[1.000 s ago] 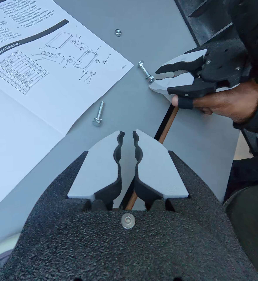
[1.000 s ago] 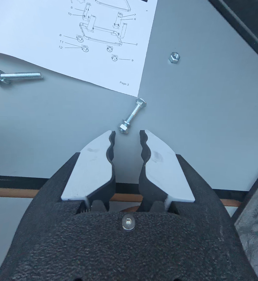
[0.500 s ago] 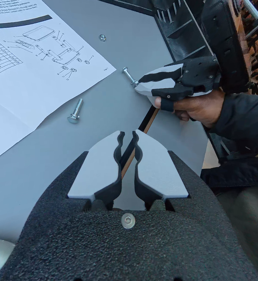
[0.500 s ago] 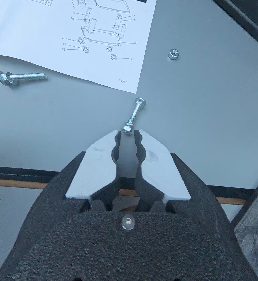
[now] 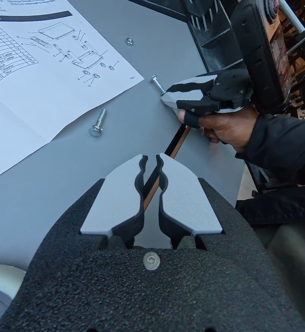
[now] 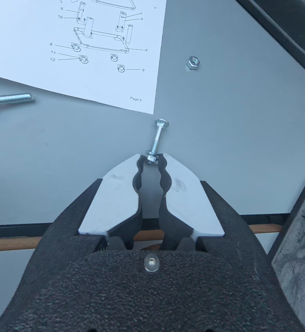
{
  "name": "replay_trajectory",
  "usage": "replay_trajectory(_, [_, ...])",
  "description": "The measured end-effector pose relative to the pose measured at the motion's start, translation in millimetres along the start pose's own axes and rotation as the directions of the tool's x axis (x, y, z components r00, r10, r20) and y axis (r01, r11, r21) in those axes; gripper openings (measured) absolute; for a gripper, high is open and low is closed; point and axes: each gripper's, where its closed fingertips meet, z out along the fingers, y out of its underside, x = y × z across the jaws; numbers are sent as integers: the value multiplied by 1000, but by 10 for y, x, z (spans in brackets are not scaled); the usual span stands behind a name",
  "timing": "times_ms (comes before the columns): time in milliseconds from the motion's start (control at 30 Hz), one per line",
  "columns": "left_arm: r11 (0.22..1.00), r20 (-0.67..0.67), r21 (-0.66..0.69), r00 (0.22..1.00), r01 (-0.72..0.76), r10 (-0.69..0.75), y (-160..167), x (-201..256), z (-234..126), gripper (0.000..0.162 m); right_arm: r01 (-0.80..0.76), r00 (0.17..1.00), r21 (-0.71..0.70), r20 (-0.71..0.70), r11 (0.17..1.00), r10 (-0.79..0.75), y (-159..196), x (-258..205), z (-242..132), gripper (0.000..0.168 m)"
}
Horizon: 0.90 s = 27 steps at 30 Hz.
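Nearby, loose nut (image 6: 193, 62), spare bolt (image 5: 98, 122), paper sheet (image 5: 40, 75); right gripper (image 6: 151, 156) pinching nutted bolt (image 6: 158, 139), left gripper (image 5: 151, 158) slightly parted, empty

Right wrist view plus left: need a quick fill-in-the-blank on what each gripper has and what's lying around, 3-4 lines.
1. The right gripper is shut on the ____ end of a bolt.
2. The left gripper holds ____.
3. A loose nut lies on the grey ____.
4. The gripped bolt's head points toward a corner of the ____ sheet.

Missing words: nut; nothing; table; paper
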Motion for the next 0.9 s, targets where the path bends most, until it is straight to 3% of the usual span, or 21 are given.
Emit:
replay_trajectory(233, [1000, -31, 16, 999, 12, -11, -41, 11, 13, 12, 107, 991, 14, 85, 994, -108, -88, 46, -41, 18])
replay_trajectory(433, [999, -88, 29, 996, 21, -18, -106, 92, 130, 12, 222, 937, -52, 287, 974, -198, -147, 22, -113, 18])
replay_trajectory(700, [991, -127, 87, 985, -105, 116, -323, 193, 378, 15, 322, 815, -242, 562, 915, -139, -152, -88, -357, 18])
replay_trajectory(900, [961, -133, 112, 954, -254, 268, -383, 255, 655, 19, 371, 765, -275, 632, 887, -124, -123, -157, -394, 18])
